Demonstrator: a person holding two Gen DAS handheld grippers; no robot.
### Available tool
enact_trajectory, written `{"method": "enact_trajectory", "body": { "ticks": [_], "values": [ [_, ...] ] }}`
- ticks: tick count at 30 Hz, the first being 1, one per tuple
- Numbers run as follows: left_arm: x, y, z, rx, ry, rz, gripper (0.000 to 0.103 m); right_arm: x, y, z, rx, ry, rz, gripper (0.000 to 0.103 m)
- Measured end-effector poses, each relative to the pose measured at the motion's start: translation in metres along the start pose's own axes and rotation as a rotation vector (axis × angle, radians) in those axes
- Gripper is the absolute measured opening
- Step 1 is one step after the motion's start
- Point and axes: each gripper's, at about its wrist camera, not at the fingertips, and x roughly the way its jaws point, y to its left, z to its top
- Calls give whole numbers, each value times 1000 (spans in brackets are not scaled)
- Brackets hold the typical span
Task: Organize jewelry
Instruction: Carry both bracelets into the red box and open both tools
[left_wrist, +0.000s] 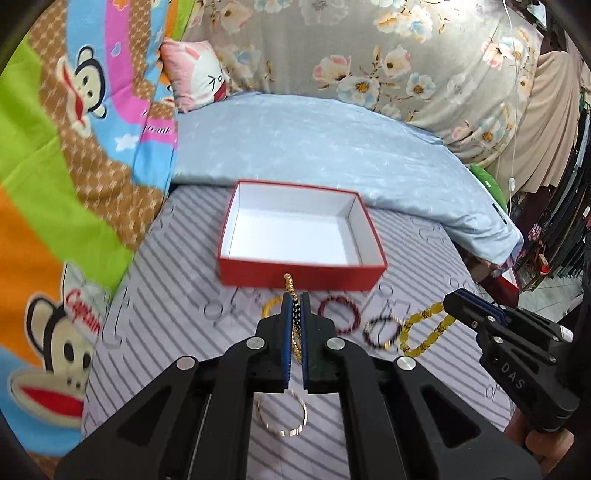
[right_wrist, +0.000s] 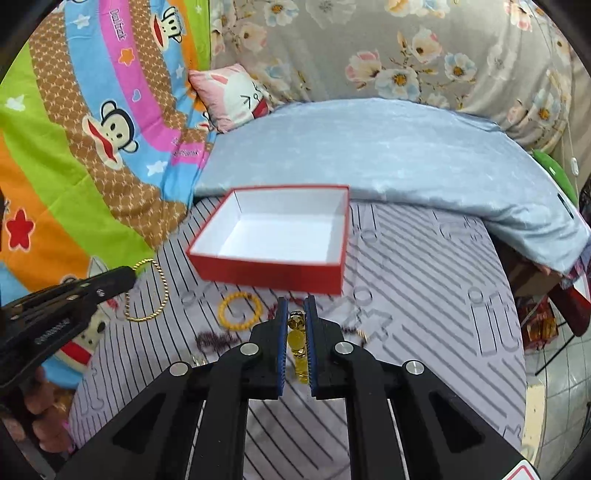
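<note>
An open red box (left_wrist: 301, 275) with a white inside stands on the striped bed sheet. My left gripper (left_wrist: 295, 299) is shut on a gold bead-chain bracelet (left_wrist: 293, 325), held above the sheet just short of the box's front wall. From the right wrist view, that bracelet (right_wrist: 147, 291) hangs as a loop from the left gripper (right_wrist: 129, 277). My right gripper (right_wrist: 296, 304) is shut on a yellow amber bead bracelet (right_wrist: 297, 343), also seen dangling (left_wrist: 424, 328) from the right gripper (left_wrist: 452, 301). The box (right_wrist: 269, 273) holds nothing.
On the sheet lie a yellow bead bracelet (left_wrist: 271, 306), a dark red one (left_wrist: 340, 315), a dark beaded one (left_wrist: 382, 332) and a thin gold bangle (left_wrist: 282, 413). A folded light blue quilt (left_wrist: 332, 147) lies behind the box. A cartoon blanket (left_wrist: 74, 166) borders the left. The bed edge drops off at right (right_wrist: 524, 350).
</note>
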Motion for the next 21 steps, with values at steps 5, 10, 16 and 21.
{"method": "enact_trajectory", "body": {
  "ticks": [5,10,16,21],
  "values": [
    [29,1,50,16,-44,3,3,16,0,52,0,-43,34,9],
    [71,1,87,21,-65,12,4,54,2,94,-5,-42,61,9],
    [132,8,111,9,-25,-12,4,126,-2,122,21,28,109,9],
    [177,23,122,-27,12,-30,4,179,-10,129,59,101,141,9]
  ]
}}
